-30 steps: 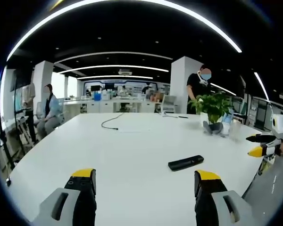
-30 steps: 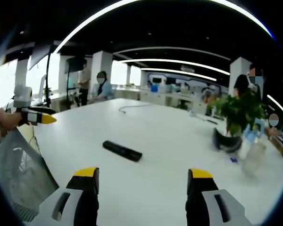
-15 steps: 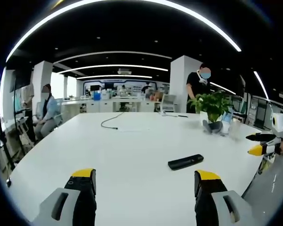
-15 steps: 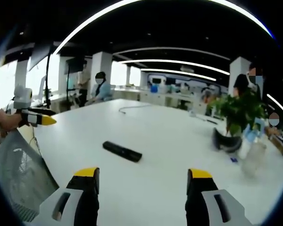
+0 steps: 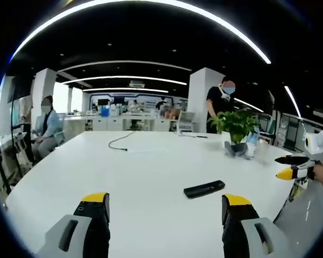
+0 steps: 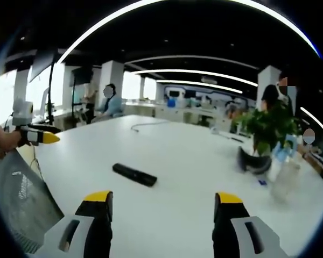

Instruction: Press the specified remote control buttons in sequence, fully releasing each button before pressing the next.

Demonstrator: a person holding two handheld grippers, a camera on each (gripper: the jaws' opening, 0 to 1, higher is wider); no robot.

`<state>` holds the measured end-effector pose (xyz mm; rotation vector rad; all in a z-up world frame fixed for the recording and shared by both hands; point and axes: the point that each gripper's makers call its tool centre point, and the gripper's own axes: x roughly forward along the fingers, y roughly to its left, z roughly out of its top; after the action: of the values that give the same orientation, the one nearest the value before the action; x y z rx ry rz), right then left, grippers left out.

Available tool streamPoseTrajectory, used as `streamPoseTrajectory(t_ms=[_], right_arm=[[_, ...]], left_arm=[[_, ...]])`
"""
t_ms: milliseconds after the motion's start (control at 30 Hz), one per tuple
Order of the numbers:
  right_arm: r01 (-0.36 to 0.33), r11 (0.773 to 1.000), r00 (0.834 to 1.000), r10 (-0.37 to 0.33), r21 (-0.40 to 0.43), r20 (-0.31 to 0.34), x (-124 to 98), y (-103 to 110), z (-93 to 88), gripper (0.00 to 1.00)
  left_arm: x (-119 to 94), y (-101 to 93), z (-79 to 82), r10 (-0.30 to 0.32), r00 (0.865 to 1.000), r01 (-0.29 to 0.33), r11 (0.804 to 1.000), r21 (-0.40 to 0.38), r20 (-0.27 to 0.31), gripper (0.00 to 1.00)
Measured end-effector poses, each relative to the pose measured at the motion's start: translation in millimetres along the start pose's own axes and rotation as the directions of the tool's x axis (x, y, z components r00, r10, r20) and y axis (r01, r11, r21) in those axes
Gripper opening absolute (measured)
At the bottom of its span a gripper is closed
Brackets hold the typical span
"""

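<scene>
A black remote control (image 5: pixel 204 188) lies flat on the white table (image 5: pixel 140 177), ahead of my left gripper (image 5: pixel 166 207) and a little right of its middle. That gripper stands open above the table's near part, nothing between its yellow-tipped jaws. In the right gripper view the remote control (image 6: pixel 134 174) lies ahead and to the left of my right gripper (image 6: pixel 162 205), which is also open and holds nothing. Each gripper is well short of the remote. The right gripper (image 5: pixel 290 167) shows at the right edge of the left gripper view; the left gripper (image 6: pixel 36 134) shows at the left edge of the right gripper view.
A potted plant (image 5: pixel 236 128) and a clear bottle (image 6: pixel 283 183) stand on the table's far side. A black cable (image 5: pixel 118 144) lies further back. A mesh chair back (image 6: pixel 19 199) is beside the table edge. People sit and stand around the office behind.
Both views have shifted slightly, so the remote sits a bit lower and further left in each. The remote itself has not moved on the table, and both grippers stay open.
</scene>
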<state>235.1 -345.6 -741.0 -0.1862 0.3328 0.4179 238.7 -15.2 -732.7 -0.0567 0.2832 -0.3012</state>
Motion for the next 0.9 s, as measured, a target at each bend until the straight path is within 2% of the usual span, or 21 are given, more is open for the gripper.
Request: streamPoseTrajectory(t_ms=[67, 167, 333, 633, 767, 867, 900], right_arm=[[0.018, 1.0, 1.0, -0.018, -0.01, 0.009, -1.7, -2.4, 1.5, 0.77], [0.009, 1.0, 1.0, -0.009, 0.004, -0.007, 0.0, -2.1, -1.6, 0.76], [-0.005, 1.0, 1.0, 0.005, -0.011, -0.015, -0.9, 1.9, -2.5, 0.76], [0.068, 0.998, 0.998, -0.067, -0.014, 0.021, -7.4, -10.2, 4.3, 0.79], [0.066, 0.998, 0.997, -0.065, -0.005, 0.046, -6.6, -11.3, 9.8, 0.8], [0.043, 0.999, 0.999, -0.043, -0.001, 0.019, -4.0, -7.3, 4.4, 0.81], [0.045, 0.999, 0.999, -0.045, -0.005, 0.016, -4.0, -7.0, 3.9, 0.81]], left_arm=[[-0.4, 1.9, -2.0, 0.008, 1.0, -0.008, 1.0, -0.015, -0.009, 0.89], [-0.5, 3.3, -4.1, 0.014, 1.0, -0.014, 1.0, -0.018, -0.019, 0.89], [-1.2, -3.1, -5.8, -0.006, 1.0, 0.007, 1.0, 0.003, -0.029, 0.89], [-4.0, -6.5, 0.5, -0.023, 1.0, 0.023, 0.999, 0.027, 0.002, 0.89], [-4.0, -9.6, 2.4, -0.041, 0.999, 0.041, 0.999, 0.031, 0.009, 0.9], [-6.8, -10.6, 5.8, -0.04, 0.999, 0.039, 0.998, 0.042, 0.022, 0.89], [-9.5, -10.9, 9.5, -0.044, 0.998, 0.042, 0.998, 0.037, 0.044, 0.89]])
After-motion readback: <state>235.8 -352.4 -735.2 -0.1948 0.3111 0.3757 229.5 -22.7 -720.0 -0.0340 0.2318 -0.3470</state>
